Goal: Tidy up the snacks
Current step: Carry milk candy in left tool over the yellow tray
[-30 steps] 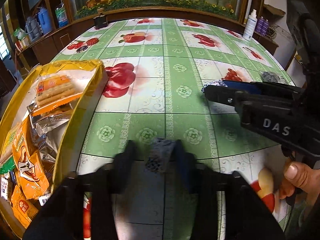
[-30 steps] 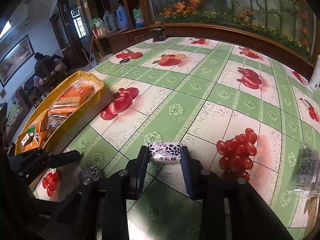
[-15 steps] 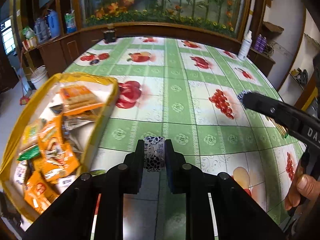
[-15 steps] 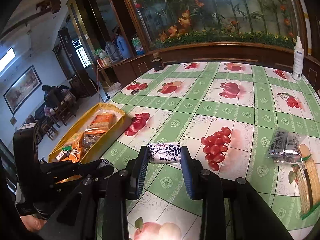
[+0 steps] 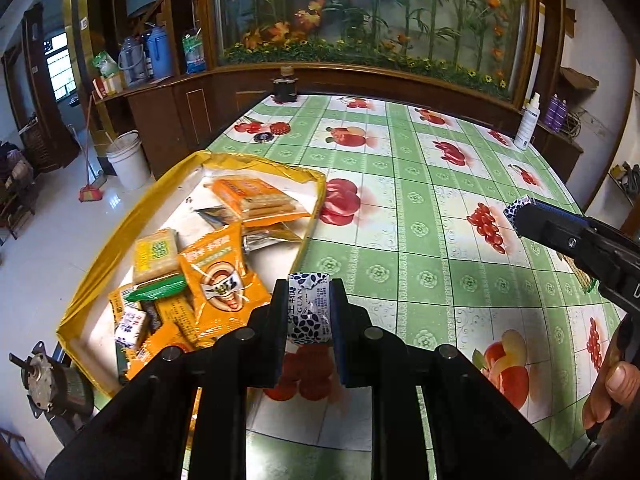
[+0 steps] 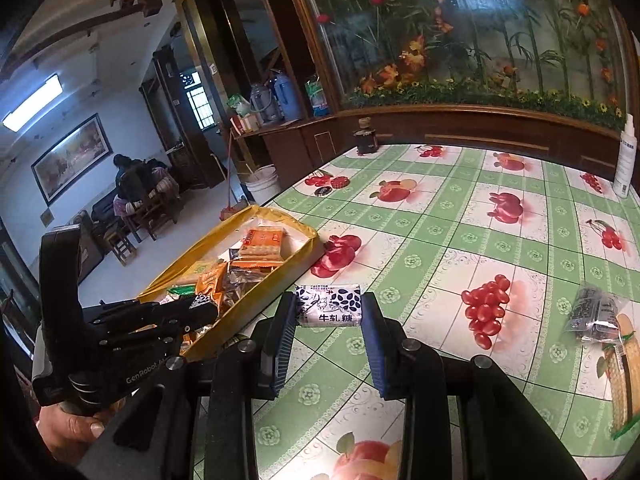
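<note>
Left wrist view: left gripper (image 5: 309,307) pinches a nougat candy (image 5: 308,308), yellow snack tray (image 5: 100,248) at nine o'clock; right gripper (image 6: 329,312) clamps another wrapped nougat (image 6: 329,305).

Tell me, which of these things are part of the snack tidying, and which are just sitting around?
Part of the job:
- left tool, shut on a nougat candy
- right tool, shut on a second nougat candy
- yellow tray of snack packets
- loose packets near the table's right edge

Just lying about:
- white spray bottle
- dark jar
- white bucket
- broom
</note>
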`<state>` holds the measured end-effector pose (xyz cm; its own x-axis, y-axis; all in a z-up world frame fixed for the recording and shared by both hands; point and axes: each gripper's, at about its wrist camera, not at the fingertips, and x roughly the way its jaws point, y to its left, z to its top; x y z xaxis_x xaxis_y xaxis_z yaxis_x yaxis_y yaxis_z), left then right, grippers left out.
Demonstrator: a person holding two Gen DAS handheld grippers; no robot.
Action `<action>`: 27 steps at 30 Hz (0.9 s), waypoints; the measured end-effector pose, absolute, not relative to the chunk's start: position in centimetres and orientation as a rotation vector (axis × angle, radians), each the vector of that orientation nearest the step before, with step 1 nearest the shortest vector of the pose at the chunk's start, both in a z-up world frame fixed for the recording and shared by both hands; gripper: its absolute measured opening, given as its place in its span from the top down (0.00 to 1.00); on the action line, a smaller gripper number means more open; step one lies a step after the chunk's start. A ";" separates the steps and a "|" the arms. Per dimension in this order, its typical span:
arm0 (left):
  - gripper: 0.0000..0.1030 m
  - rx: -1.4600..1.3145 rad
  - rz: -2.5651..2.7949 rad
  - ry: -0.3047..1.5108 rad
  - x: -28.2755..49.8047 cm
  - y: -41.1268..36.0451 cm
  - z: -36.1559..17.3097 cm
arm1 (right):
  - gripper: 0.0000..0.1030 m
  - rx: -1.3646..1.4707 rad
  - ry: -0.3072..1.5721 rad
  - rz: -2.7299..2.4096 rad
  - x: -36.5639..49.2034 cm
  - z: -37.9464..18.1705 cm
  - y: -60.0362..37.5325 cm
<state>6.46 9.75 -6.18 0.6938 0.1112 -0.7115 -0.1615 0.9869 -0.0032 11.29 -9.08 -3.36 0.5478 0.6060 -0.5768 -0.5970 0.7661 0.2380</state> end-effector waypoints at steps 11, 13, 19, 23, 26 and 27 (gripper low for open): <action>0.84 -0.087 0.205 0.783 5.1 12.6 -6.0 | 0.68 -0.021 0.684 0.780 11.1 -3.2 -5.8; 0.84 -0.096 0.221 0.785 4.8 13.4 -6.0 | 0.68 -0.026 0.686 0.800 11.0 -3.3 -4.9; 0.84 -0.117 0.268 0.792 4.2 15.8 -6.3 | 0.68 -0.060 0.692 0.869 11.0 -3.8 -1.5; 0.84 -0.138 0.294 0.801 4.0 17.3 -6.8 | 0.68 -0.080 0.696 0.908 11.1 -4.0 0.6; 0.84 -0.148 0.310 0.806 4.0 18.3 -7.0 | 0.68 -0.093 0.701 0.933 11.2 -4.3 2.2; 0.84 -0.153 0.316 0.808 4.0 18.6 -7.1 | 0.68 -0.097 0.704 0.941 11.4 -4.4 2.8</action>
